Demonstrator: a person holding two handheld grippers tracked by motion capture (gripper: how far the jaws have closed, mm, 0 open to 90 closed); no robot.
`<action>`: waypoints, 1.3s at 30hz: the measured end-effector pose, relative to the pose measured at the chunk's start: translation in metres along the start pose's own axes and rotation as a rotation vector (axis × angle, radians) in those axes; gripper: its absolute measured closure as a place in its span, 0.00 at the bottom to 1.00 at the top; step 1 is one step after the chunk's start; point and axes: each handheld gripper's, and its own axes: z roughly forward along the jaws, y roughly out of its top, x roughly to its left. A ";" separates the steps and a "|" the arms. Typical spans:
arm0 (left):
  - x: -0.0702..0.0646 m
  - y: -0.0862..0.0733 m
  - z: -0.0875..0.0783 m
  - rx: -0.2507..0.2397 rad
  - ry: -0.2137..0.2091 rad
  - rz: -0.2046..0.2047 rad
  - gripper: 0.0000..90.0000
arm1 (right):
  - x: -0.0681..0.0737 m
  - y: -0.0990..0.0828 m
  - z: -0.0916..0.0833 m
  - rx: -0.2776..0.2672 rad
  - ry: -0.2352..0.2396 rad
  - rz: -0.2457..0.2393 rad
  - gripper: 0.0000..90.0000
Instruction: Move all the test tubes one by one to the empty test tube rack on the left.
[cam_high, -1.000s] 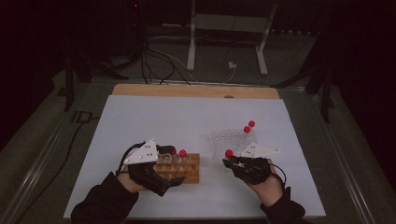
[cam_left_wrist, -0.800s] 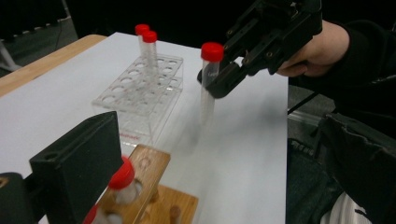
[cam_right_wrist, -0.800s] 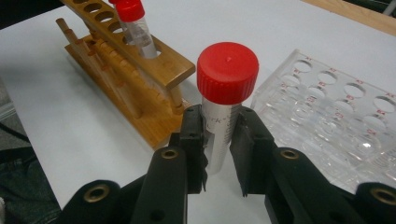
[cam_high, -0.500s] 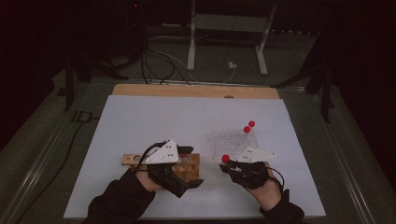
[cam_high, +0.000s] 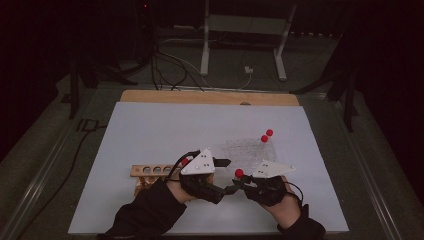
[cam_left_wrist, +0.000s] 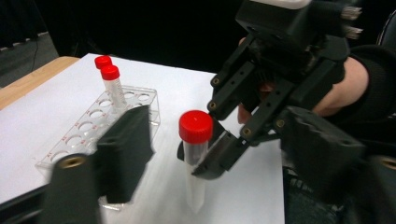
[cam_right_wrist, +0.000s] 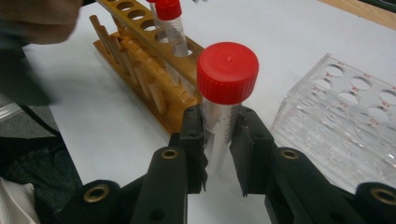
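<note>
My right gripper (cam_right_wrist: 219, 135) is shut on a clear tube with a red cap (cam_right_wrist: 227, 70) and holds it upright above the white table. In the high view the right gripper (cam_high: 239, 184) meets my left gripper (cam_high: 226, 178) near the table's front. The left gripper (cam_left_wrist: 222, 144) is open, its jaws wide on either side of the held tube (cam_left_wrist: 195, 140) without touching it. A wooden rack (cam_right_wrist: 140, 51) beside it holds one red-capped tube (cam_right_wrist: 169, 18). A clear plastic rack (cam_left_wrist: 93, 126) carries two red-capped tubes (cam_left_wrist: 109, 77).
The wooden rack (cam_high: 150, 171) lies left of the hands, the clear rack (cam_high: 250, 147) just behind them with its two tubes (cam_high: 266, 136) at the far corner. The white sheet (cam_high: 165, 130) stretches back to a wooden strip (cam_high: 210, 97).
My left gripper has left the wooden rack and swung right to the tube that the right gripper holds. The right gripper shifted slightly left with its tube.
</note>
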 end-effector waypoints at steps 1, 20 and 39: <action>0.001 0.000 0.001 -0.004 0.000 -0.003 0.38 | 0.001 0.000 0.000 0.000 0.002 0.001 0.83; 0.002 -0.001 0.024 0.052 0.031 0.010 0.78 | 0.002 0.001 -0.001 -0.001 0.012 -0.003 0.83; 0.007 0.005 0.011 0.056 0.047 0.028 0.80 | -0.010 0.004 -0.013 -0.045 -0.001 0.015 0.51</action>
